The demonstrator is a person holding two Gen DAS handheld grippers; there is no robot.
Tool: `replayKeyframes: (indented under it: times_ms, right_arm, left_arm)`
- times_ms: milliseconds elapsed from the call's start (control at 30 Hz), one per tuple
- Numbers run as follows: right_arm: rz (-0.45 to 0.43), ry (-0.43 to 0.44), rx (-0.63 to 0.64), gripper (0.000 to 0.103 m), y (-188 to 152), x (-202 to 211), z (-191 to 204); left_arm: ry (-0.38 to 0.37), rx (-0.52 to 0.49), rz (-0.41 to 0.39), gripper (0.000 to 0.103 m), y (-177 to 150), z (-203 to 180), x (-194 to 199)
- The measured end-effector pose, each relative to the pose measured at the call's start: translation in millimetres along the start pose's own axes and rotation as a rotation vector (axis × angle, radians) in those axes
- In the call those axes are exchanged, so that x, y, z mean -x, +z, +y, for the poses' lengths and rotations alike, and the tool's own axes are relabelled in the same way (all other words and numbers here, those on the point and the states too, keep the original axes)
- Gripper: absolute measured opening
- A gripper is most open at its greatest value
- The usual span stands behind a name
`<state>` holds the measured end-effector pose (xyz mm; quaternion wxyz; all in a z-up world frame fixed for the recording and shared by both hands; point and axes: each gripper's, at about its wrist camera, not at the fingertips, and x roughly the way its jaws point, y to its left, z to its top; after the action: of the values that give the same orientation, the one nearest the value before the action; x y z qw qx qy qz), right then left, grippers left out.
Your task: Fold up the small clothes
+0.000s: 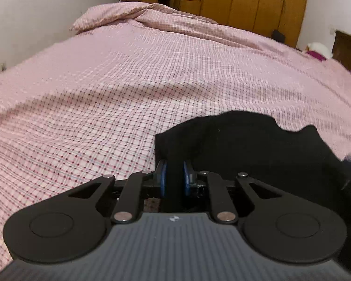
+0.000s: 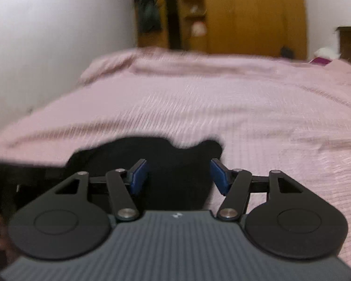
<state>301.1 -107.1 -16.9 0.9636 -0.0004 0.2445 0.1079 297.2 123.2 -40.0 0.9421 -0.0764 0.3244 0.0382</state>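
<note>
While our left tool [image 1: 174, 175] is pinching the black garment [image 1: 245, 140] over the bed [image 1: 105, 82], our right tool [image 2: 179, 175] is hanging spread.

garment [image 1: 245, 145] lies on the bedspread [image 1: 128, 82], wardrobe [image 1: 257, 2] behind the bed.

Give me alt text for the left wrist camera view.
The left gripper is shut on a black garment, pinched between its blue-padded fingers, over a bed with a pink checked bedspread. Wooden wardrobes stand behind.
</note>
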Motion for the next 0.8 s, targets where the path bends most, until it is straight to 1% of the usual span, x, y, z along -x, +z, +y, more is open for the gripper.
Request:
replayKeyframes:
  times_ms: [33, 67, 100, 167, 233, 333, 400, 467, 533, 600, 633, 667, 733, 800]
  right_arm:
    - [0.057, 0.011, -0.025, 0.056, -4, -10, -2]
    - [0.084, 0.009, -0.042, 0.058, -9, -17, -5]
    - [0.086, 0.003, -0.061, 0.058, -14, -21, -10]
    - [0.089, 0.021, -0.106, 0.059, -15, -20, -17]
    - [0.1, 0.021, -0.107, 0.061, -14, -19, -17]
    - [0.103, 0.03, -0.138, 0.061, -10, -11, -18]
    - [0.097, 0.04, -0.175, 0.061, -6, 0, -22]
    - [0.094, 0.054, -0.206, 0.061, -5, 8, -26]
    - [0.105, 0.078, -0.237, 0.062, -4, 13, -30]
    - [0.122, 0.102, -0.276, 0.062, -4, 17, -35]
    - [0.129, 0.113, -0.298, 0.064, -5, 20, -38]
    - [0.134, 0.121, -0.318, 0.066, -6, 22, -40]
    - [0.133, 0.128, -0.352, 0.068, -7, 28, -45]
    - [0.143, 0.131, -0.354, 0.069, -8, 31, -46]
  left_arm:
    - [-0.005, 0.004, 0.006, 0.018, 2, 1, -1]
    - [-0.007, 0.001, 0.009, 0.018, 2, 1, -2]
    - [-0.007, -0.01, 0.007, 0.018, 2, 0, -3]
    - [-0.003, -0.027, 0.001, 0.018, 1, -1, -2]
    - [-0.001, -0.036, 0.008, 0.018, 3, -4, 0]
    - [-0.032, -0.02, 0.03, 0.021, 7, 0, 12]
    - [-0.072, 0.002, 0.053, 0.029, 10, 7, 23]
    - [-0.112, 0.025, 0.077, 0.048, 13, 14, 32]
    - [-0.151, 0.043, 0.094, 0.057, 14, 19, 41]
    - [-0.191, 0.044, 0.115, 0.063, 13, 22, 49]
    - [-0.2, 0.042, 0.125, 0.067, 12, 22, 52]
    - [-0.205, 0.038, 0.136, 0.069, 10, 22, 54]
    - [-0.206, 0.03, 0.159, 0.071, 7, 22, 56]
    - [-0.205, 0.028, 0.18, 0.075, 3, 23, 56]
